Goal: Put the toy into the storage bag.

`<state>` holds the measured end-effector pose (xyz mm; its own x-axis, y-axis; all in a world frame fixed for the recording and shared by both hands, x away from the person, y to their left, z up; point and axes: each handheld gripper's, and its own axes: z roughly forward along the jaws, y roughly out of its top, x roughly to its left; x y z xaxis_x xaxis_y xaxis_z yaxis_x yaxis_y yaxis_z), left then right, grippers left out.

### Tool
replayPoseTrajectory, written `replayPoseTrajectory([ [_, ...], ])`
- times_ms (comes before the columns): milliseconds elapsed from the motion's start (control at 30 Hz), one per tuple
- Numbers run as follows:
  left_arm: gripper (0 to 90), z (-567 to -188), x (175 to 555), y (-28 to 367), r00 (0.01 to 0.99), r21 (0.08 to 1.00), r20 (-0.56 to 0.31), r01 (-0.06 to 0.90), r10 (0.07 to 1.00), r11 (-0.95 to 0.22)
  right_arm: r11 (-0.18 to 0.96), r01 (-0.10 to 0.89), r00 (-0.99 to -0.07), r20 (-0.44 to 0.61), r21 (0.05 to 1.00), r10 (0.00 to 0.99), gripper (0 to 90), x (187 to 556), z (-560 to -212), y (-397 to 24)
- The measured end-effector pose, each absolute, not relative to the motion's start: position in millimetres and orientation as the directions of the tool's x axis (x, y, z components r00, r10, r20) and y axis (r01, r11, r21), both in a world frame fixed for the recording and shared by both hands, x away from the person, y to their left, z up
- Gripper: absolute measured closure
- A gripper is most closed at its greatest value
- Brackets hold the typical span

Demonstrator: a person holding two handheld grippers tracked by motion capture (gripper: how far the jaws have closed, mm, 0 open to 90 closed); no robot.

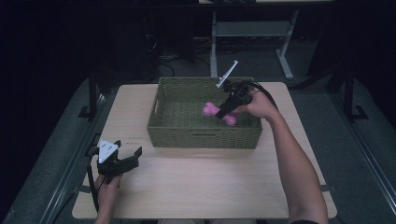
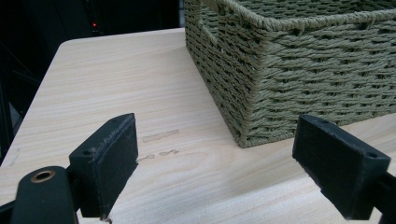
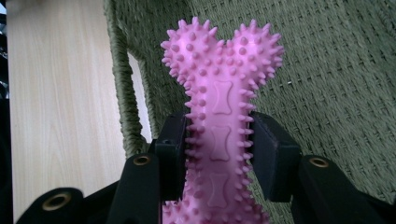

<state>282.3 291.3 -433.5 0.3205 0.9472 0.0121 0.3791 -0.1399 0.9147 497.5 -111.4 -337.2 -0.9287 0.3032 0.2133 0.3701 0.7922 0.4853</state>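
The right gripper (image 3: 219, 154) pinches the pink bone (image 3: 222, 102) across its narrow shank, over the basket's (image 1: 201, 135) right half. The toy looks light and rubbery, probably springy; its studs give grip, so the waist is the sound hold. The left gripper (image 2: 215, 158) rests spread and empty on the near-left table (image 1: 210, 186).

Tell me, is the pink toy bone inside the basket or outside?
Inside: the right tool holds the toy bone above the basket floor.

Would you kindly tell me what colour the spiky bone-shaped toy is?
Pink, the spiky bone toy; clearest in the right gripper view.
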Motion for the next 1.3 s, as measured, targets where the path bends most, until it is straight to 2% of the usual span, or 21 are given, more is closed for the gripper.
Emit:
replayPoseTrajectory([
  [1300,13.7,-432.7,282.3,292.1,0.325,0.914,0.023,0.376,0.946,-0.152,0.824,0.395,-0.917,0.232,0.406,0.325,57.7,499.5,-371.0,-108.7],
])
